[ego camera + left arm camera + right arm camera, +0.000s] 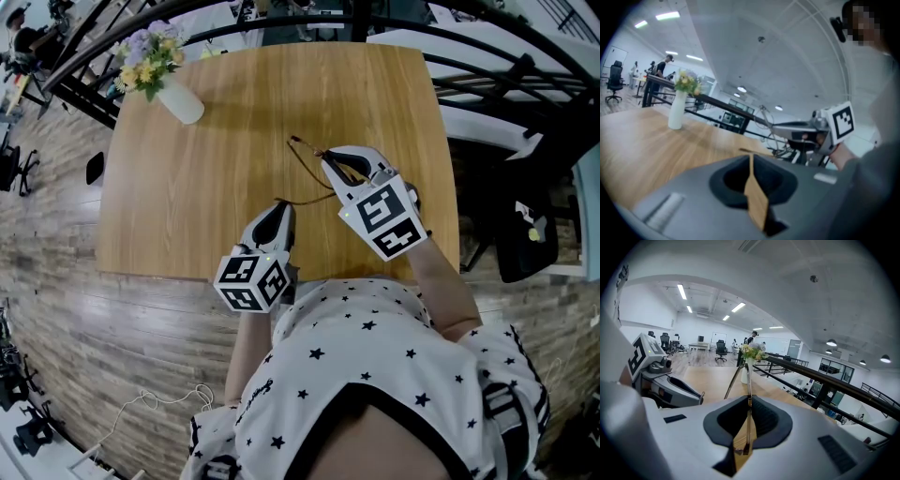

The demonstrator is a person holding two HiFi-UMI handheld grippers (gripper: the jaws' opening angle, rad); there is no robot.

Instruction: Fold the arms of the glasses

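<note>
The thin dark-framed glasses (305, 146) hang over the wooden table (197, 178). My right gripper (330, 161) is shut on their frame. In the right gripper view a thin rim (748, 380) rises from between the jaws of the right gripper (749, 401), and one arm slants down to the left. That unfolded arm (309, 199) runs across to my left gripper (281, 206), whose tips are closed on its end. In the left gripper view the left gripper (751, 161) has its jaws almost together, with the arm's brown tip (746, 151) at them.
A white vase of flowers (178, 98) stands at the table's far left corner. Black railings (506, 84) and a dark chair (525, 234) lie off the right edge. The person's starred shirt (375, 337) presses against the near edge.
</note>
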